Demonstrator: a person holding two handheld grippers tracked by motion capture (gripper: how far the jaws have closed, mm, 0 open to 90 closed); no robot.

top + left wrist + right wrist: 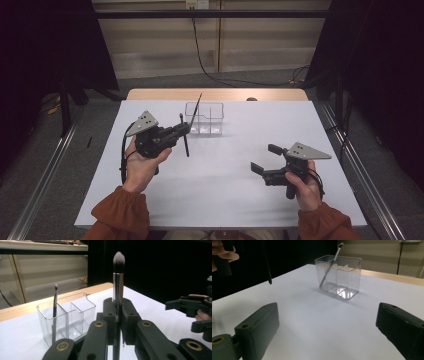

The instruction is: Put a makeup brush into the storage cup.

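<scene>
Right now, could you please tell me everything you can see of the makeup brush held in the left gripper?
The makeup brush has a dark tuft with pale tips, a shiny silver ferrule and a thin black handle. It stands upright in the left gripper view, clamped between the shut jaws of the left gripper. In the high view its handle hangs below the jaws, above the white table, near the clear organizer.

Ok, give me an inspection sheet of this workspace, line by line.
Surface: white table top, wooden strip at the far edge.
Job's things: makeup brush clamped upright in the left gripper; clear two-compartment organizer with a thin brush leaning in one compartment.
Clutter: nothing seen.
Grippers: left shut on the makeup brush; right gripper open and holding nothing, fingers wide apart.
Cables: black cable trailing from the left gripper; another cable on the floor behind.
Surroundings: dark curtains, grey floor.
</scene>
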